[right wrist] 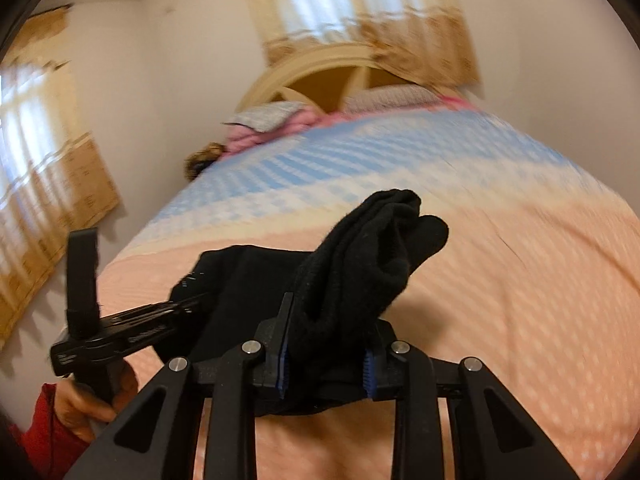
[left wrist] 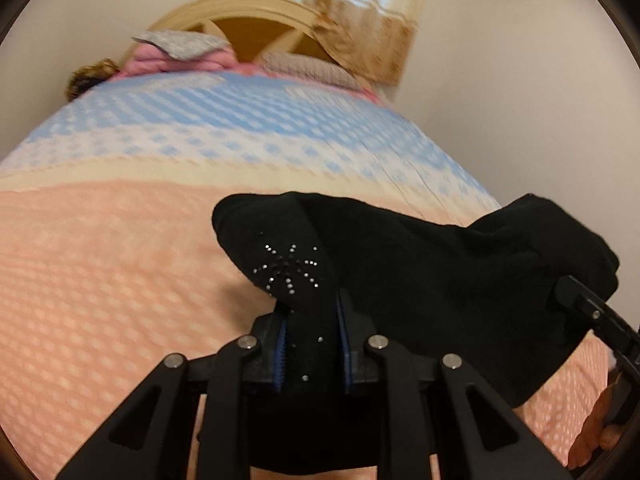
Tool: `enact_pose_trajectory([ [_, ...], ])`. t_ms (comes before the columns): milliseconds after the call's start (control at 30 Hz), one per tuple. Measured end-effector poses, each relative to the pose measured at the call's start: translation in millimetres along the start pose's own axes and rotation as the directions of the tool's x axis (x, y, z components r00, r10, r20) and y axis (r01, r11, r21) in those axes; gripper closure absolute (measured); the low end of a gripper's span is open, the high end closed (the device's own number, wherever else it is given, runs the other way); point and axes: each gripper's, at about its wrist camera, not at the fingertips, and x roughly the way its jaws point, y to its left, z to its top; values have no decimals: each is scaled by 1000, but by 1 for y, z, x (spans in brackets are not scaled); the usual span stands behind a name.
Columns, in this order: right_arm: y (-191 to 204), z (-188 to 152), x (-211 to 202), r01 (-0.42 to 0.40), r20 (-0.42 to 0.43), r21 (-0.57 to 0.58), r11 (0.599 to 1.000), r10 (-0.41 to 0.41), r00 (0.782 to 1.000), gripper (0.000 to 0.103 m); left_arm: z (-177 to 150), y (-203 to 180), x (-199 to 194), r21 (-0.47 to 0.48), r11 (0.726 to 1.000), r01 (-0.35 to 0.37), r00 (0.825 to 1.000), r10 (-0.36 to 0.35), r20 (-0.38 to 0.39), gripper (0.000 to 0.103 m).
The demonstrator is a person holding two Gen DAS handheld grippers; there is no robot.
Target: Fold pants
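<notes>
Left gripper [left wrist: 310, 344]: jaws nearly closed, black fabric pinched between the blue-edged pads [left wrist: 282, 344]. The gripped part carries a starburst of small rhinestones [left wrist: 286, 268], sitting just ahead of the jaw tips.

Right gripper [right wrist: 325, 354]: jaws closed down on a thicker bunch of the same garment; blue pad edges show on either side of the cloth.

Pants [left wrist: 420, 264]: black, soft knit, held up off the bed between the two grippers. From the left jaws the fabric spreads ahead and off to the right, reaching the right gripper [left wrist: 592, 312] at the frame edge. In the right wrist view, a folded lump of the pants [right wrist: 376, 248] rises ahead of and above the jaws, the rest draping to the left toward the left gripper [right wrist: 176, 308].

Bed cover [left wrist: 120, 272]: checked, peach below and around both sets of jaws, blue farther ahead.

Pillows and pink bedding [left wrist: 180, 54]: far ahead of the jaws, against the curved headboard [left wrist: 248, 10].

Curtain [left wrist: 340, 4]: beyond the headboard, blurred.

Person's left hand [right wrist: 86, 400]: lower left of the right jaws, red sleeve [right wrist: 38, 432] behind it.
</notes>
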Motion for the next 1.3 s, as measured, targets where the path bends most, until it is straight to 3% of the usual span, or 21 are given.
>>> enact_pose_trajectory([
  [133, 53, 32, 29, -129, 44, -69, 989, 132, 990, 75, 24, 52, -25, -37, 991, -125, 989, 128, 79, 82],
  [233, 92, 49, 76, -247, 46, -90, 965, 251, 967, 74, 37, 100, -43, -86, 966, -242, 960, 251, 122, 82],
  [333, 126, 51, 135, -335, 1, -84, 939, 336, 942, 74, 40, 143, -48, -109, 921, -373, 912, 385, 139, 81],
  [433, 156, 35, 209, -368, -89, -58, 928, 362, 928, 74, 28, 187, -30, -129, 876, -465, 874, 477, 87, 81],
  [533, 172, 9, 272, -341, -213, -33, 940, 327, 921, 74, 4, 229, 3, -155, 852, -500, 865, 497, -62, 78],
  [567, 177, -2, 289, -318, -265, -38, 947, 297, 917, 73, -8, 242, 15, -166, 843, -511, 859, 497, -120, 73],
  [600, 177, -13, 302, -274, -313, -51, 960, 246, 918, 70, -15, 247, 19, -179, 841, -510, 860, 493, -132, 59],
  [633, 176, -15, 307, -259, -335, -46, 965, 230, 914, 65, -19, 248, 19, -193, 830, -523, 853, 511, -110, 38],
  [700, 172, -11, 309, -250, -352, -14, 968, 229, 908, 55, -19, 247, 15, -196, 774, -602, 798, 594, -104, 10],
  [733, 171, -9, 310, -233, -360, -11, 972, 214, 908, 46, -18, 247, 15, -194, 766, -613, 790, 603, -112, 7],
  [800, 164, -7, 305, -227, -366, 4, 974, 212, 906, 44, -17, 246, 11, -188, 771, -608, 794, 596, -122, 7],
  [833, 157, -7, 298, -227, -357, 27, 974, 221, 907, 44, -18, 244, 7, -180, 763, -622, 783, 608, -130, 7],
  [867, 150, -5, 289, -214, -337, 62, 975, 222, 915, 44, -21, 242, -3, -166, 741, -651, 759, 637, -134, 7],
  [967, 129, -4, 245, -193, -217, 177, 965, 230, 949, 44, -27, 241, -31, -161, 694, -702, 711, 695, -107, 6],
  [1033, 126, -4, 216, -188, -152, 213, 959, 222, 963, 43, -30, 237, -46, -180, 687, -704, 707, 702, -84, 6],
  [1133, 139, -8, 184, -184, -120, 199, 962, 211, 970, 43, -37, 216, -71, -207, 723, -659, 743, 669, -27, 6],
  [1300, 181, -35, 135, -146, -120, 80, 986, 155, 981, 43, -56, 173, -86, -186, 771, -609, 779, 626, 42, 6],
])
